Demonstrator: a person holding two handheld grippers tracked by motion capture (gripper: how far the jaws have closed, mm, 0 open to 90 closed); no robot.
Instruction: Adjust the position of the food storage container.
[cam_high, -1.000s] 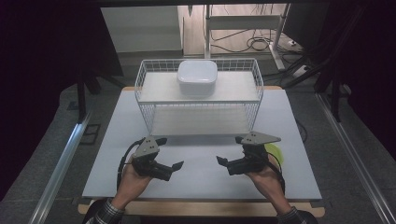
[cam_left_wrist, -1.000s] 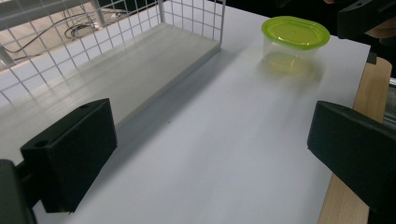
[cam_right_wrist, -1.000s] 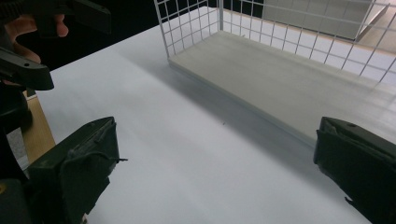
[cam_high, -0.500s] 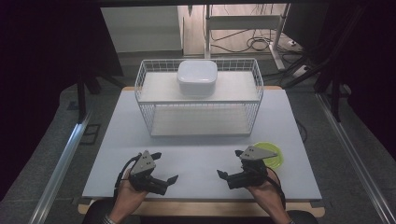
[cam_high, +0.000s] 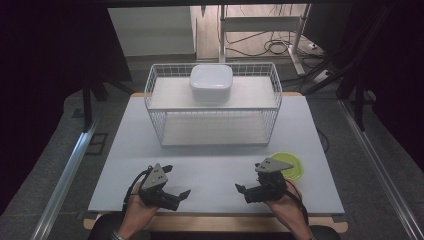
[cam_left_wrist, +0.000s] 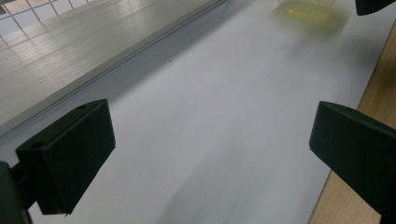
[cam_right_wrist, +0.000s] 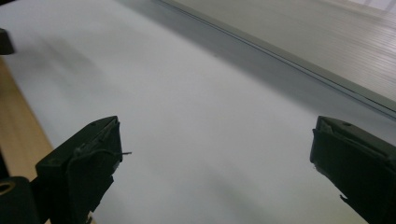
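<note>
Both tools pulled back to your counter edge | left tool (cam_high: 179, 196) and right tool (cam_high: 242, 191) gape empty | green plate (cam_high: 290, 165) now uncovered just behind right tool, likely next pick.

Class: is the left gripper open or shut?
Open. The left gripper shows its two black fingers spread wide, with bare table between them.
</note>
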